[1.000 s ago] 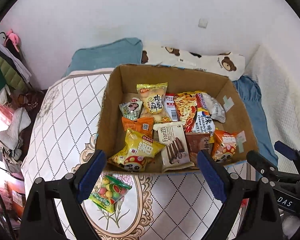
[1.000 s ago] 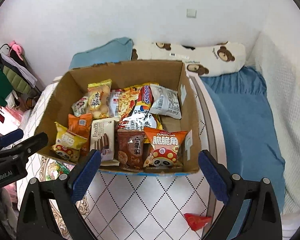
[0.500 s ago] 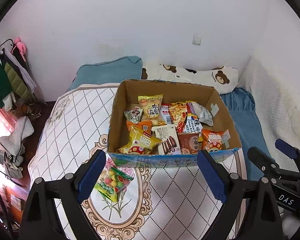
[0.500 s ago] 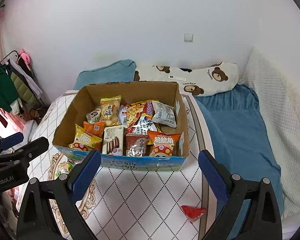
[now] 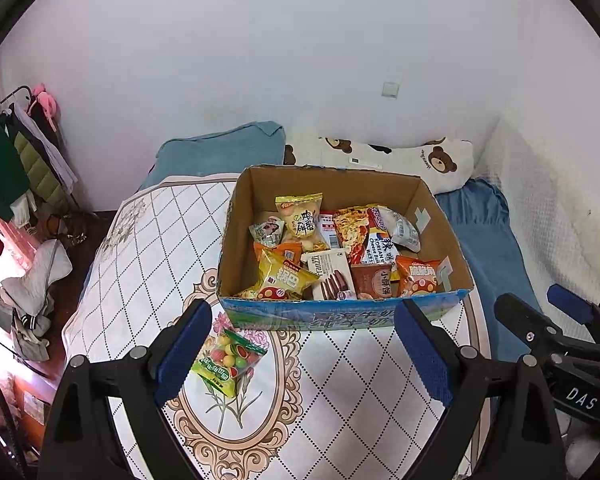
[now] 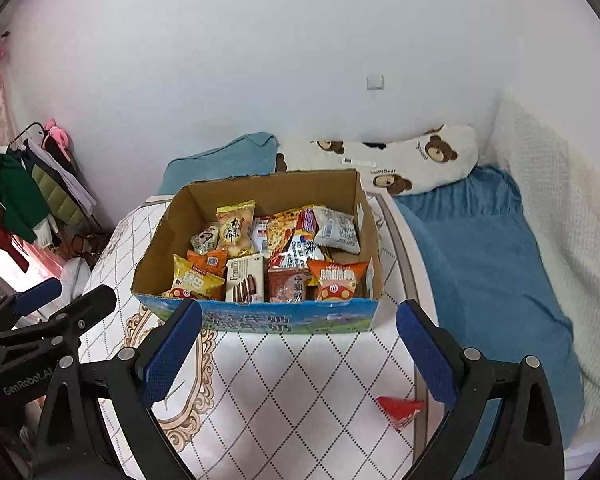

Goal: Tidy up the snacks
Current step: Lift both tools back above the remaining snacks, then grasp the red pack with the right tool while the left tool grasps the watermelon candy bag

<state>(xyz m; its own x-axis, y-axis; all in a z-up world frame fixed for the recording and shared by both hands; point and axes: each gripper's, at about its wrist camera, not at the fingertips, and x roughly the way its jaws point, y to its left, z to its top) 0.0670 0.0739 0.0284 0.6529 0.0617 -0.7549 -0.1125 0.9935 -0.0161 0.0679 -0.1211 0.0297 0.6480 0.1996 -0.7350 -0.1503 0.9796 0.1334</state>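
Holding both the left tool (image 5: 300, 356) and right tool (image 6: 298, 354) wide and empty, you leave the candy bag (image 5: 229, 359) and red packet (image 6: 400, 410) outside the box (image 5: 340, 314), presumably next.

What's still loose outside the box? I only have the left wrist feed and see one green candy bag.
Observer: A small red packet lies on the patterned cover near the cardboard box's right front corner, close to the cover's edge.
Operator: Is the right hand-held gripper on it?
Observer: No. The right hand-held gripper is open and empty, with the packet just inside its right finger.
Operator: Anything covering the packet?
Observer: Nothing; it lies fully exposed, apart from the box.
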